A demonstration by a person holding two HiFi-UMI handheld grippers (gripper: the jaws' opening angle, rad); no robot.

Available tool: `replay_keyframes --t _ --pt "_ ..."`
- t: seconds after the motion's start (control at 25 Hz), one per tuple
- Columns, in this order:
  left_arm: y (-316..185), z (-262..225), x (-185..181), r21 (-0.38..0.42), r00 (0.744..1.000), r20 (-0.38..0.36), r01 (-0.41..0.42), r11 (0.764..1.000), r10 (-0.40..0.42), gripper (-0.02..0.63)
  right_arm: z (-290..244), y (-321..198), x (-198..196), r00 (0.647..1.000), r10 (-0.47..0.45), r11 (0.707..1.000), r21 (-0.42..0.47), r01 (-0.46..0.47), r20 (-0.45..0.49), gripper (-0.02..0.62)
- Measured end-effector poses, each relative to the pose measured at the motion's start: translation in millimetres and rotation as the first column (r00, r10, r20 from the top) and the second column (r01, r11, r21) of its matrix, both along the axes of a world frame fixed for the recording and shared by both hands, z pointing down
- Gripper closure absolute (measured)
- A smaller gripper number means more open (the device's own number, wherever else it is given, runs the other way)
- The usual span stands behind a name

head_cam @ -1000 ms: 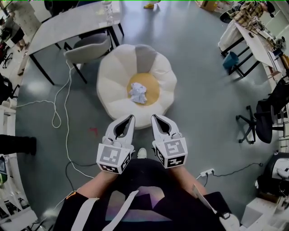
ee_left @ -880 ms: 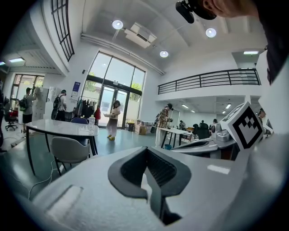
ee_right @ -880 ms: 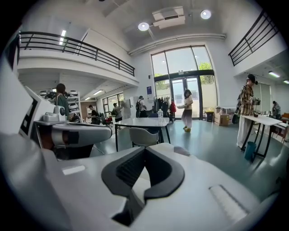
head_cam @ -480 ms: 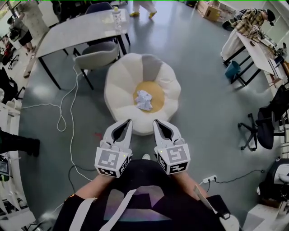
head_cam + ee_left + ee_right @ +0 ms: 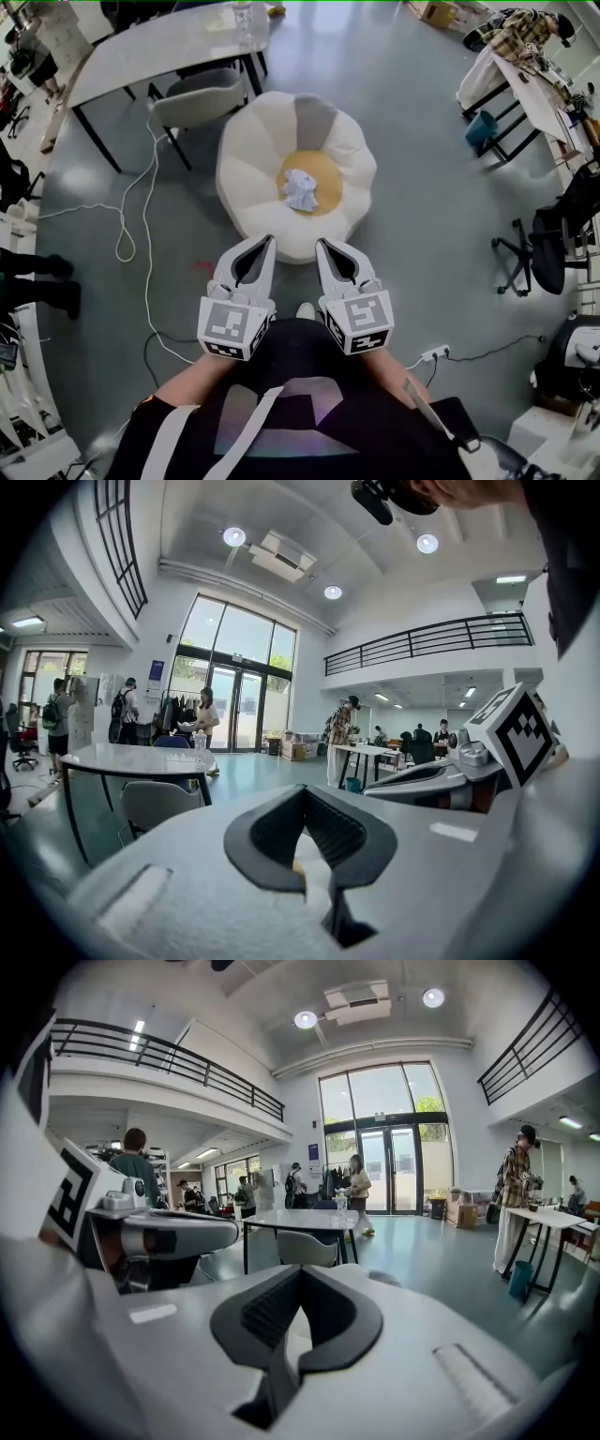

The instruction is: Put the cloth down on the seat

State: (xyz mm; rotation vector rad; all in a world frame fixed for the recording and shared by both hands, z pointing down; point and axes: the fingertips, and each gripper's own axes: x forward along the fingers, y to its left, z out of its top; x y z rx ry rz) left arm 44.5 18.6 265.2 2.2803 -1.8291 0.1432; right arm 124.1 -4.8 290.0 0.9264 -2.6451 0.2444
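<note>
A crumpled white cloth (image 5: 302, 190) lies on the yellow middle of a cream, flower-shaped seat (image 5: 253, 159) on the floor. My left gripper (image 5: 265, 242) and right gripper (image 5: 323, 246) hang side by side over the seat's near edge, well short of the cloth. Both are shut with nothing in them. In the left gripper view the dark jaws of the left gripper (image 5: 305, 794) meet at the tip. The right gripper view shows the right gripper (image 5: 300, 1271) in the same state. The seat is hidden behind the jaws in both gripper views.
A grey table (image 5: 169, 42) and a grey chair (image 5: 192, 98) stand beyond the seat on the left. A white cable (image 5: 141, 206) trails over the floor on the left. A black office chair (image 5: 544, 248), a blue bin (image 5: 479, 127) and a power strip (image 5: 429, 356) are at the right.
Both grippers have shifted slightly together with the person, still shut and side by side. The cloth lies unmoved on the seat.
</note>
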Motion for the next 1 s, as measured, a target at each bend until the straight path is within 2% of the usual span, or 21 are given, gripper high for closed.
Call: replay_keyframes --t 0.32,1.0 --pt "-1 8 1 0.000 1.000 -0.016 -0.023 1.000 0.023 0.607 8 0 5 0.999 0.044 0.999 -0.015 -0.044 -0.017 0.595" --pt "1 10 -9 0.007 1.000 -0.023 -0.013 1.000 0.013 0.607 12 0 -6 0.999 0.031 0.999 -0.011 -0.031 -0.034 0.595"
